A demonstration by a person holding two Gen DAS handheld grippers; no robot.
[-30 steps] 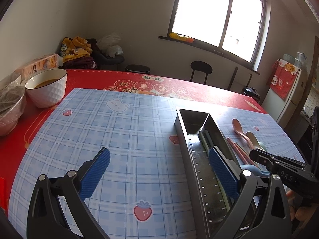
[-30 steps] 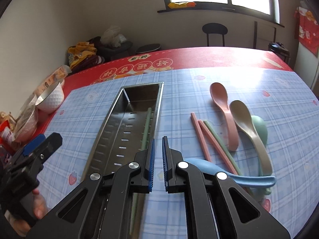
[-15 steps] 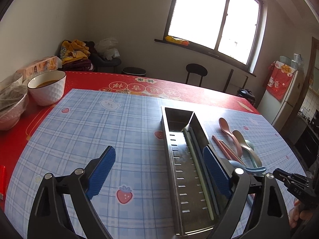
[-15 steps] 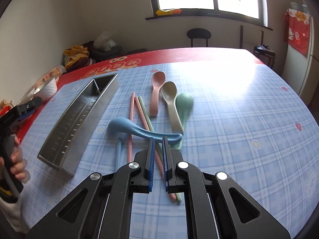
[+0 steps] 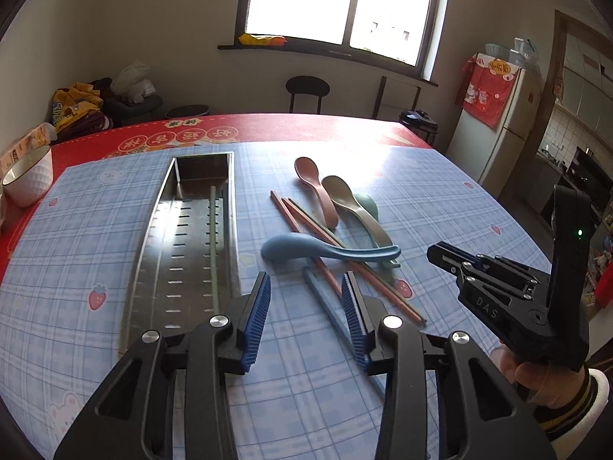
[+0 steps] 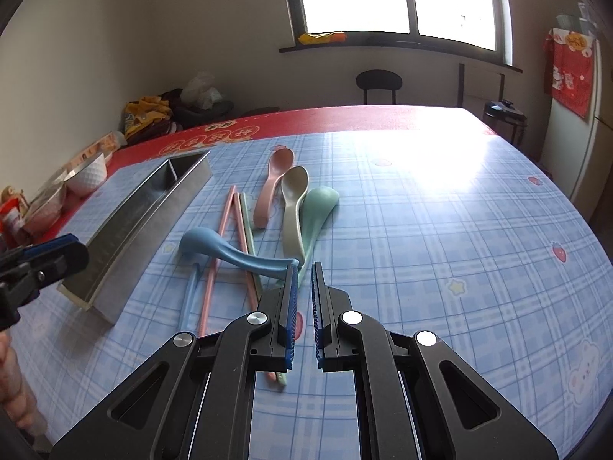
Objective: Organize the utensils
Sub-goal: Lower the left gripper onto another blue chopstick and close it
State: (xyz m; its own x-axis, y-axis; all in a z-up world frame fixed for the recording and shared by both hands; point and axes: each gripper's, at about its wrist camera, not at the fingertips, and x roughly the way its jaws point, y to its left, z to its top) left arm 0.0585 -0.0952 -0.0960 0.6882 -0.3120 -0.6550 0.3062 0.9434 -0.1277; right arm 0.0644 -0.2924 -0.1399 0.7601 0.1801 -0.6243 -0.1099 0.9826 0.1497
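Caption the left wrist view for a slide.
Left gripper closing above a blue chopstick, metal tray holding one green chopstick, spoons loose beside it.

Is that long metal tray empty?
No. The metal tray already holds one green chopstick lying lengthwise; the rest of its slotted floor is bare.

Both grippers are showing matte black linkage arms with silver round screws and ribbed blue pads; the right gripper [image 5: 435,255] is bearing faint "DAS" lettering and a green light, above a white cuff [image 5: 586,395] with dark stripes
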